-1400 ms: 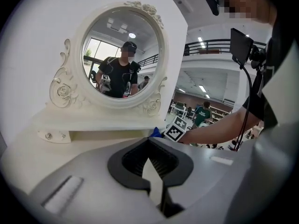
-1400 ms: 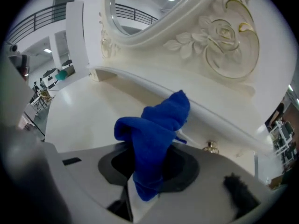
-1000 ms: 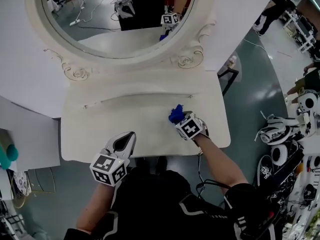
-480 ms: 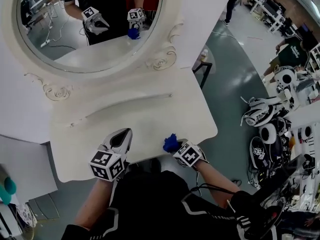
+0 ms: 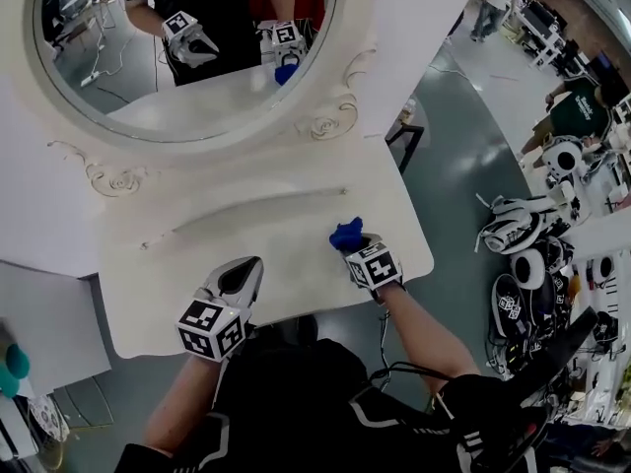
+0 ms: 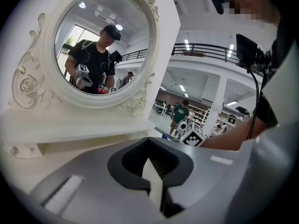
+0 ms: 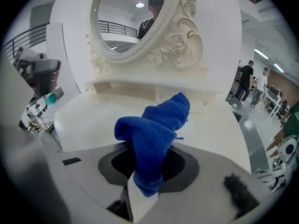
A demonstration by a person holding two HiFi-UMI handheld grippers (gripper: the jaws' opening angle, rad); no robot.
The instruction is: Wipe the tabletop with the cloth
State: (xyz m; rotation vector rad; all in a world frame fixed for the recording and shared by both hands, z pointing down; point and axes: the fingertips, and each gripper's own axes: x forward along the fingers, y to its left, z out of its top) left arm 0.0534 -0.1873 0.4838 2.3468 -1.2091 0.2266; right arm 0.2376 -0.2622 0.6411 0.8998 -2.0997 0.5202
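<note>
Head view, looking down onto a white vanity counter (image 5: 187,264) with an oval mirror (image 5: 148,77) at 12 o'clock. The right gripper (image 5: 355,246), at about 4 o'clock on the counter, has its fingers clamped on a bunched blue cloth (image 5: 345,234). Whether the cloth's free end touches the surface is unclear. Half a second ago the cloth sat at the counter's front edge. It now lies further in, toward 12 o'clock, so a wiping stroke away from the person seems under way. The left gripper (image 5: 245,274) hovers at 7 o'clock over the front edge, fingers closed on nothing. Most of the counter probably remains unwiped.
</note>
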